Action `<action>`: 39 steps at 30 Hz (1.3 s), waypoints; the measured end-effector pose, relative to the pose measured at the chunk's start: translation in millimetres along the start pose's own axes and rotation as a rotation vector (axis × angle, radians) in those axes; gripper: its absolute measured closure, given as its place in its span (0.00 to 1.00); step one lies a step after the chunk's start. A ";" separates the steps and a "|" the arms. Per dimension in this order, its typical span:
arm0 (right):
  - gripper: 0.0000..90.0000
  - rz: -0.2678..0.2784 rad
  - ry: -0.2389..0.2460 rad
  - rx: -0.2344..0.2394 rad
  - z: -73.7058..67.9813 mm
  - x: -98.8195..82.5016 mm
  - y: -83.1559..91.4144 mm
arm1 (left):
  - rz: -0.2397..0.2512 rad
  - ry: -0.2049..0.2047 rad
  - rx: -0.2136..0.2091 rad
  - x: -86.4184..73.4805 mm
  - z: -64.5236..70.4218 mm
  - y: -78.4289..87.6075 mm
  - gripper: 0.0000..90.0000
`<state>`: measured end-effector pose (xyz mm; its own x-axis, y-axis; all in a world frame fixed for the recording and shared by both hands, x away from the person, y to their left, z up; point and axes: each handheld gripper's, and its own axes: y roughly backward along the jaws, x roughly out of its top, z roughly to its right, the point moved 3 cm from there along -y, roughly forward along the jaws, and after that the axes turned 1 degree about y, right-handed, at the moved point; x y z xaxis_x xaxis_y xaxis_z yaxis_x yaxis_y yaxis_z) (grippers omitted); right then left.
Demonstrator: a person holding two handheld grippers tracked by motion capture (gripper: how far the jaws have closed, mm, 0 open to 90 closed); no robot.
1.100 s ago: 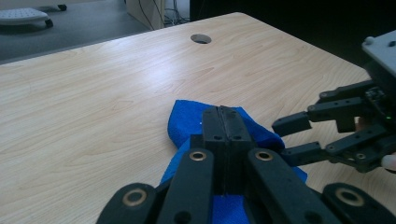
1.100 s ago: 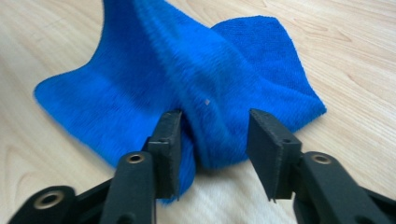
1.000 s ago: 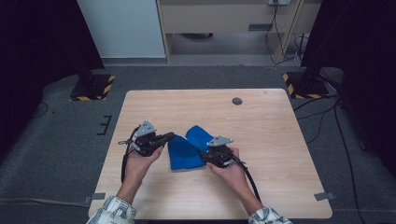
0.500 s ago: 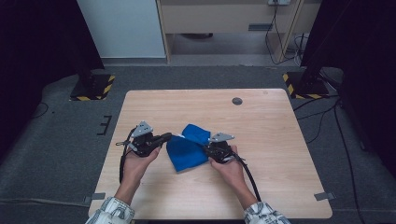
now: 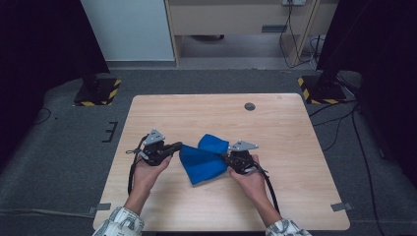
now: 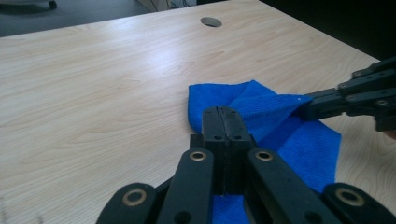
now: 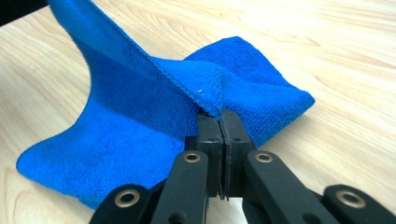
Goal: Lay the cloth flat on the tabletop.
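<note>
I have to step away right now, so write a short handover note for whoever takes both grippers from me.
Left gripper: shut on the blue cloth at its left edge.
Right gripper: jaws have just been closing, now shut on the cloth's hem at its right side.
The cloth is near the middle of the wooden table, partly lifted and bunched between the two grips.
Done: both edges gripped.
Left: probably spreading or folding it; not yet flat or folded.

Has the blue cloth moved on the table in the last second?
Yes. The blue cloth has shifted slightly toward the table's near edge, away from the round hole, and its right side has bunched where the right gripper pinches it.
</note>
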<state>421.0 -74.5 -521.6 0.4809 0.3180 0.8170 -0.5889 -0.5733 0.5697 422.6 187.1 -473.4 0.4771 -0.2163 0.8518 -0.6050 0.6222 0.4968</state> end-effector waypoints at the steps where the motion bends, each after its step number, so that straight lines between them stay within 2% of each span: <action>1: 0.99 -0.003 -0.004 -0.005 -0.7 -3.3 5.5 | -0.002 -0.002 -0.004 -0.2 2.9 -2.9 1.00; 3: 0.99 -0.016 -0.003 -0.004 -3.5 -13.0 20.9 | -0.009 -0.011 -0.017 -0.6 9.3 -7.4 1.00; 4: 0.99 -0.016 -0.003 -0.004 -3.5 -13.0 20.9 | -0.011 -0.016 -0.023 -0.9 12.8 -8.8 1.00; 5: 0.99 -0.019 -0.008 0.000 -5.1 -19.7 32.4 | -0.016 -0.020 -0.031 -1.2 16.1 -9.7 1.00; 9: 0.98 -0.039 -0.015 0.006 -5.7 -27.3 43.5 | -0.027 -0.035 -0.050 -2.4 26.6 -14.2 1.00; 11: 0.89 -0.040 -0.008 -0.005 -2.9 -27.9 43.4 | -0.036 -0.035 -0.052 -3.5 27.7 -18.0 1.00; 13: 0.73 -0.030 -0.018 -0.019 3.2 -26.6 36.1 | -0.036 -0.030 -0.053 -4.7 28.2 -20.6 1.00; 15: 0.69 -0.029 -0.021 -0.027 4.0 -26.3 34.3 | -0.030 -0.031 -0.051 -5.1 28.2 -20.4 1.00; 18: 0.72 -0.024 -0.021 -0.038 7.0 -25.5 27.4 | -0.011 -0.020 -0.048 -3.4 26.5 -17.5 1.00; 19: 0.90 0.011 -0.014 -0.032 9.2 -24.0 27.1 | -0.006 -0.021 -0.050 -1.8 25.4 -15.0 1.00; 23: 0.98 0.038 -0.020 -0.017 7.5 -17.6 31.5 | -0.006 -0.031 -0.050 1.0 25.8 -10.6 1.00; 32: 0.98 0.092 0.020 -0.013 -4.1 15.4 67.0 | 0.037 -0.029 -0.052 16.7 27.6 4.0 1.00; 36: 0.97 0.084 0.033 -0.008 -4.1 24.9 68.9 | 0.046 -0.026 -0.044 22.5 26.0 8.4 1.00; 39: 0.95 0.062 0.025 -0.012 0.5 32.1 62.0 | 0.034 -0.021 -0.024 24.2 17.7 8.1 1.00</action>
<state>400.2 -100.2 -460.2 0.4271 0.3011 0.8526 -0.6245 -0.5836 0.5190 418.0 173.6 -445.8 0.4429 -0.2107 0.8714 -0.6047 0.6474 0.4639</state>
